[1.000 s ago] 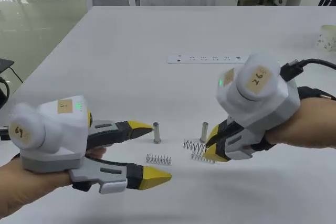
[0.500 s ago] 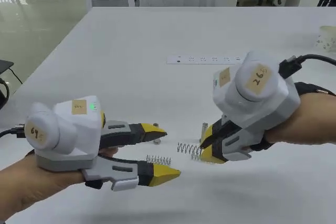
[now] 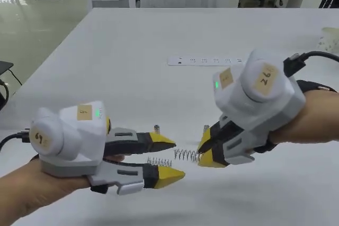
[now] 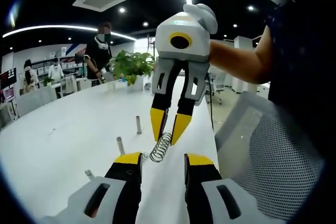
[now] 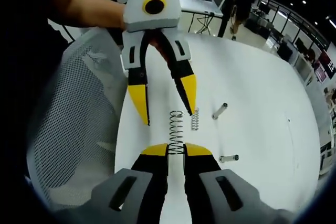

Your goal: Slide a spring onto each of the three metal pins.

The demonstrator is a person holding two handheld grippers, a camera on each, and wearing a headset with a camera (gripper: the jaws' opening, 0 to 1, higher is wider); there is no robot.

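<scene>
One coiled steel spring (image 3: 186,155) clenched in the yellow-tipped fingers of the right gripper (image 3: 204,151), left gripper (image 3: 177,157) opposite with fingers spread apart, over the white worktop (image 3: 132,51)

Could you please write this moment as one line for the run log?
right hand-held gripper: shut on spring | left hand-held gripper: open | second spring: on table | pins: bare

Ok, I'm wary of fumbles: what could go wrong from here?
The right gripper pinches the spring only at one end, so it may flex or pop free. The open left gripper sits close to a standing pin and a loose spring; it could knock either.
</scene>
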